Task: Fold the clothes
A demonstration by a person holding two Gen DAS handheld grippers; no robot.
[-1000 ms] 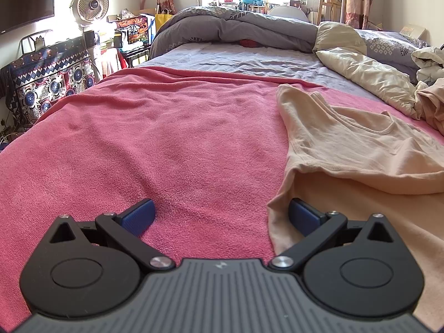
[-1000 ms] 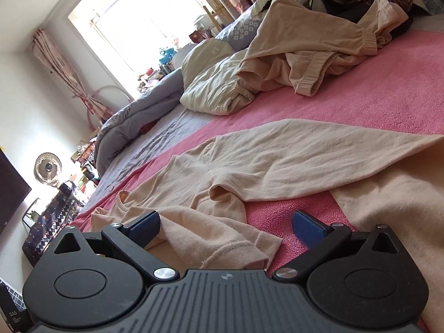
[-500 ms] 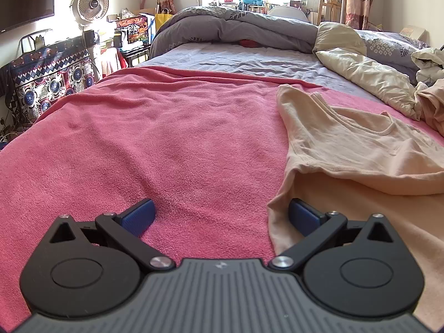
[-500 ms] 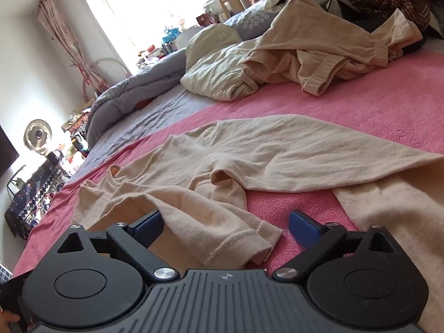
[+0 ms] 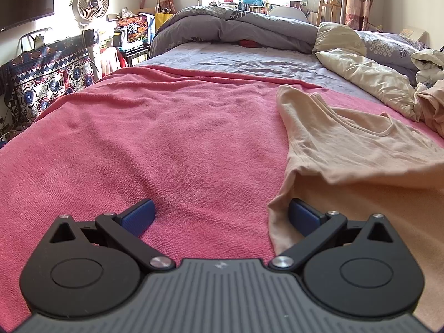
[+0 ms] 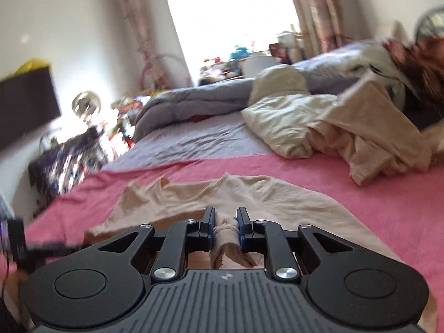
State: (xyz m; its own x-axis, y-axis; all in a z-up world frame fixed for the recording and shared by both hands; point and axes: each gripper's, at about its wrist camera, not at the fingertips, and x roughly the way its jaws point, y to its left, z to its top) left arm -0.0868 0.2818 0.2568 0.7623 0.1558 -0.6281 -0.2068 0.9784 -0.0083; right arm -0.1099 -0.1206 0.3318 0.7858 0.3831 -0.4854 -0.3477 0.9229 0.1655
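From the left wrist camera, the left gripper (image 5: 220, 215) hangs low over the bed with its jaws spread wide and nothing between them. Its left blue pad (image 5: 138, 216) sits above the coarse pink terry blanket (image 5: 144, 138); its right pad is just over the near edge of the pale beige long-sleeved knit shirt (image 5: 347, 149). That shirt lies spread on the right half of the blanket, neckline toward the far side, its lower part reaching down past the gripper. Beyond the blanket lie a rumpled grey sheet (image 5: 236, 58), a bunched grey duvet (image 5: 236, 25) and a cream crumpled cover (image 5: 369, 77). A round white fan (image 5: 93, 4) stands on the left by a patterned cloth (image 5: 47, 75).

From the right wrist camera, which is motion-blurred, the right gripper (image 6: 225, 222) has its jaws narrow and closing, with a bunched fold of the beige shirt (image 6: 249, 194) pinched between the blue pads. The shirt fabric rises from the blanket (image 6: 388, 194) toward the pads. A heap of beige and cream clothes (image 6: 360, 133) lies at the far right.
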